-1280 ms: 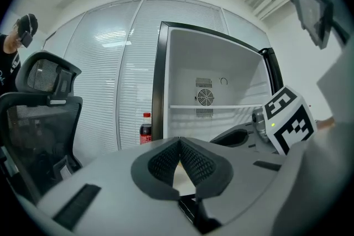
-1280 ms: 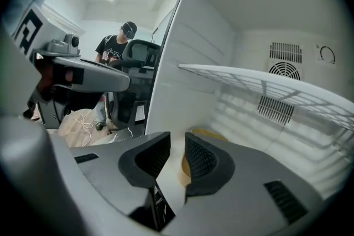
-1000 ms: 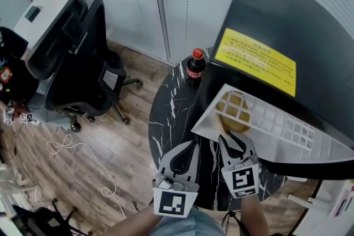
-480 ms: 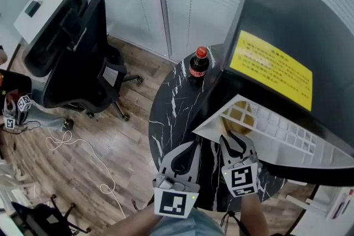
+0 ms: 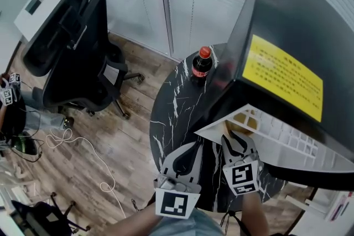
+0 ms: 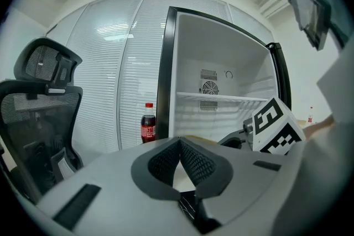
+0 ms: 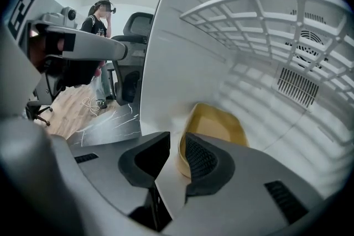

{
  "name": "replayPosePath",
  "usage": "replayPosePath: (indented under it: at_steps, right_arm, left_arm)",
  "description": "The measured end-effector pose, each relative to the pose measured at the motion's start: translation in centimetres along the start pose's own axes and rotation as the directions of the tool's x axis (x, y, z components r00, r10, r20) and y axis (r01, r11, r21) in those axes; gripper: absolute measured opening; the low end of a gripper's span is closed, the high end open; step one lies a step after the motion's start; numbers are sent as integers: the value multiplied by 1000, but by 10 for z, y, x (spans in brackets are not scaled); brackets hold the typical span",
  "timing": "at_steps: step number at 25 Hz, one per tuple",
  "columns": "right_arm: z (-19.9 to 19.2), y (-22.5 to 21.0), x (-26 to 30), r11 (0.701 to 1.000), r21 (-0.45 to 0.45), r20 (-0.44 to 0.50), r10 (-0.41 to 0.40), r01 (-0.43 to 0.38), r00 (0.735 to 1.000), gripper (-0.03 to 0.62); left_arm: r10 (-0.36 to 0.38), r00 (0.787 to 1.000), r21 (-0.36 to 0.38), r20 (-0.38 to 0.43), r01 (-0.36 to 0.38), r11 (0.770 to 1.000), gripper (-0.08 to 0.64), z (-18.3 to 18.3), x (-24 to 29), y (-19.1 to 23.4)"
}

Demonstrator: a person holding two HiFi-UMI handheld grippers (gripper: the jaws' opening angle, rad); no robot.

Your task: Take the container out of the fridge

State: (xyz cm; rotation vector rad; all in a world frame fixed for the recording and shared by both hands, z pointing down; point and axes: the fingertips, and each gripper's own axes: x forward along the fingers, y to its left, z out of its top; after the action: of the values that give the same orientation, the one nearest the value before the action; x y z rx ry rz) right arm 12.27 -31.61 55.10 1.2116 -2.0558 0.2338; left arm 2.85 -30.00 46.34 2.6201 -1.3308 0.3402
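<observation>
Fingers (image 7: 202, 160) of the right gripper (image 7: 175, 143) stand a little apart with nothing clamped; only the white floor of the fridge (image 7: 182, 63) shows in the gap. The left gripper (image 6: 180, 142) has its fingers pressed together at the tips, holding nothing. It hangs outside the open fridge, just beside the right gripper.

The black fridge (image 5: 287, 19) is the largest thing in the head view. It carries a yellow sticker (image 5: 285, 85) on top and stands on a round, black, marble-patterned counter (image 5: 171, 113). Its white inside holds a wire shelf (image 7: 265, 14) above and a vent grille on the back wall. A black office chair (image 5: 72, 63) stands on the wooden floor, well apart from the counter. A cola bottle (image 5: 202, 63) stands upright on the counter just beside the fridge.

The yellow container (image 7: 215, 124) lies on the fridge floor under the wire shelf, directly beyond the right gripper. Its near rim sits just behind the right-hand finger, not between the two. It is a shallow tub with its opening facing up, and what shows of its inside is plain yellow. Its long axis runs away from the gripper toward the back wall.
</observation>
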Motion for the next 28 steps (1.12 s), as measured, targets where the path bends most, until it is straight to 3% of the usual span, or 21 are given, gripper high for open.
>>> replayPosePath:
  at_steps: [28]
  right_arm:
    - [-9,-5,9,1000,18,-178,10,-7,984,46]
  left_arm:
    - [19,1000,-15,1,-19,1000,14,-2,-2,13]
